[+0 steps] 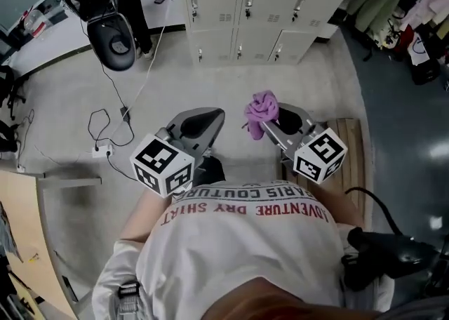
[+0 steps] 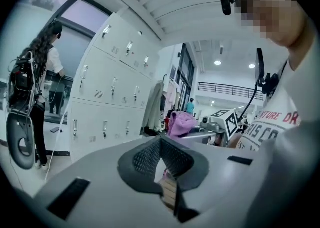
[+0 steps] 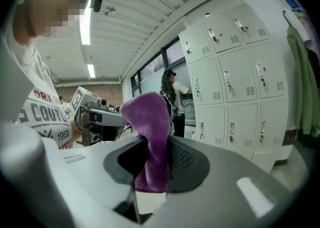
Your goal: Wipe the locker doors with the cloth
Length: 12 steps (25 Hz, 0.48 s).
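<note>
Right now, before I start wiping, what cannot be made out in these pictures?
- Locker doors: the head view's top edge cuts off the upper rows; any dirt is too small to see.
- Purple cloth: in the right gripper view its lower end is hidden by the body of the right gripper.
- Floor at the person's feet: in the head view the white shirt covers it.

White T-shirt, near edge of head view: red line "ADVENTURE DRY SHIRT" legible, seen upside down. The grey line beside it is partly legible: "ARIS COUTUR". Right gripper view, left side, same shirt: "COUT" and "1962" legible.
</note>
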Each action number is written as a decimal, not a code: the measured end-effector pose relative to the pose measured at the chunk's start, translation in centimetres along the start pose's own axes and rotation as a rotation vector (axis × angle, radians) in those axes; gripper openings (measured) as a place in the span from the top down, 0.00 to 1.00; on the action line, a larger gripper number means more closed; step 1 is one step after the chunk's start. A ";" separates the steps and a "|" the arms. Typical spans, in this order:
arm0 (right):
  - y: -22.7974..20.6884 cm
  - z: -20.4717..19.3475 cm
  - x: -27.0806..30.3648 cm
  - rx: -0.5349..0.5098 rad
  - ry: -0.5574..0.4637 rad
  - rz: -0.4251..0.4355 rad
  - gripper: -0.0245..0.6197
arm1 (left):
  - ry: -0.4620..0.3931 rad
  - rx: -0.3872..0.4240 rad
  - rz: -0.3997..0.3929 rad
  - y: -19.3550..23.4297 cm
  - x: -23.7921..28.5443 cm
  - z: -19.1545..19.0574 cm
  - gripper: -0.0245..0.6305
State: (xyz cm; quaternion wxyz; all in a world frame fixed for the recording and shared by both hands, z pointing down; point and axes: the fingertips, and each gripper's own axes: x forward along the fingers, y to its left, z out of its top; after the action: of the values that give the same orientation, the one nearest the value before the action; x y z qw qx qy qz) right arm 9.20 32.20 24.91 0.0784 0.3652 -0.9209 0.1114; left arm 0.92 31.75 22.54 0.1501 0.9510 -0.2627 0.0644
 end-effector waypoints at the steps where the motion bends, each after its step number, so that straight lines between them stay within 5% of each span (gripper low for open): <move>1: 1.6 -0.9 -2.5 0.010 -0.001 0.011 0.83 | -0.001 0.005 -0.004 -3.1 -0.7 -0.8 0.96; 7: 9.7 -2.9 -13.8 0.080 -0.005 0.063 0.83 | 0.033 0.019 -0.020 -17.1 -4.3 -2.8 0.96; 12: 12.6 -2.2 -19.0 0.119 -0.035 0.007 0.83 | 0.055 0.019 -0.004 -22.2 -5.8 -3.3 0.96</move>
State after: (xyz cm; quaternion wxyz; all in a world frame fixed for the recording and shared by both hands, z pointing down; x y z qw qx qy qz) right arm 14.32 54.11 20.91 0.0403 0.3677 -0.9152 0.1598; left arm 7.29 53.74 18.91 0.1482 0.9507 -0.2559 0.0930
